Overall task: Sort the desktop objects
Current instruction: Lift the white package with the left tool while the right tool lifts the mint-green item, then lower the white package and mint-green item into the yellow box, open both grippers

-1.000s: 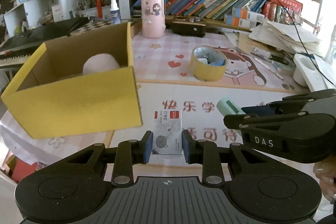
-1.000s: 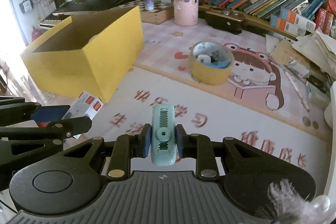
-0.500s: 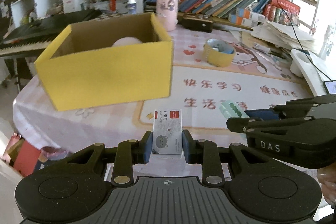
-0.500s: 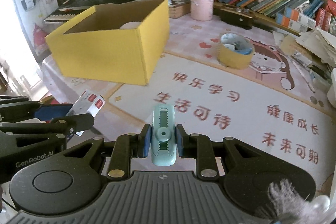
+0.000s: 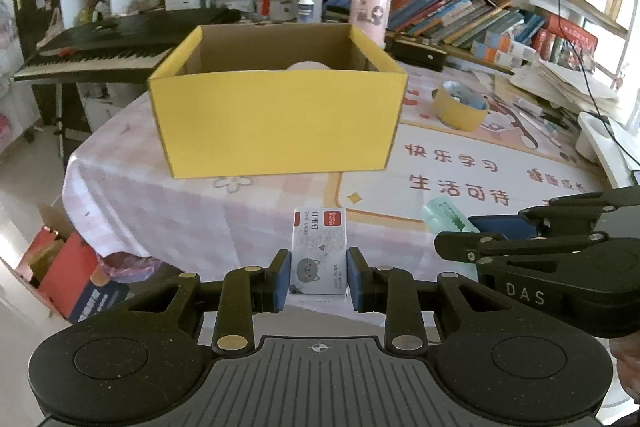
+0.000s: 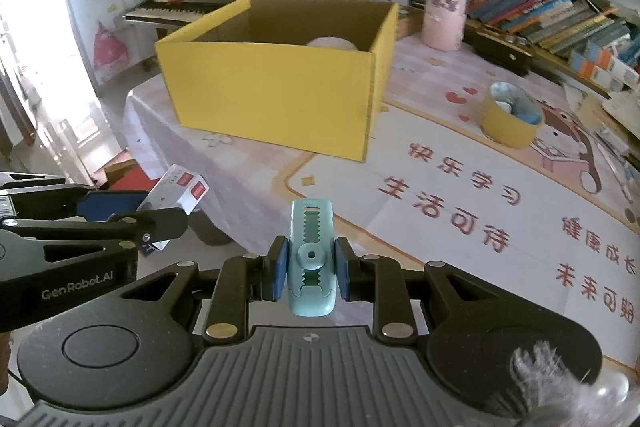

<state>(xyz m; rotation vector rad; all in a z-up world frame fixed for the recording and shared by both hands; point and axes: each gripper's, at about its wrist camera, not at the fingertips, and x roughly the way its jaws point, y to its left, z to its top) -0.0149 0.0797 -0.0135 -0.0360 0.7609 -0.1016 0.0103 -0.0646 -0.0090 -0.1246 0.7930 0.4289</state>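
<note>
My left gripper (image 5: 319,279) is shut on a small white staple box (image 5: 319,251) with a red label and holds it in the air near the table's front edge. It also shows in the right wrist view (image 6: 176,193). My right gripper (image 6: 308,273) is shut on a mint-green clip-like tool (image 6: 311,255), whose tip shows in the left wrist view (image 5: 444,217). The open yellow cardboard box (image 5: 276,119) stands ahead on the table, also in the right wrist view (image 6: 276,91). A pale pink round object (image 5: 308,66) lies inside it.
A yellow tape roll (image 5: 460,107) holding small items sits right of the box. A pink cylinder (image 6: 446,15), a black case (image 5: 418,53), books and papers line the back and right. A keyboard (image 5: 96,59) stands left. Red boxes (image 5: 64,267) lie on the floor.
Both grippers have pulled back from the table toward its front edge, still holding their objects. The yellow box now looks farther away and more centred.
</note>
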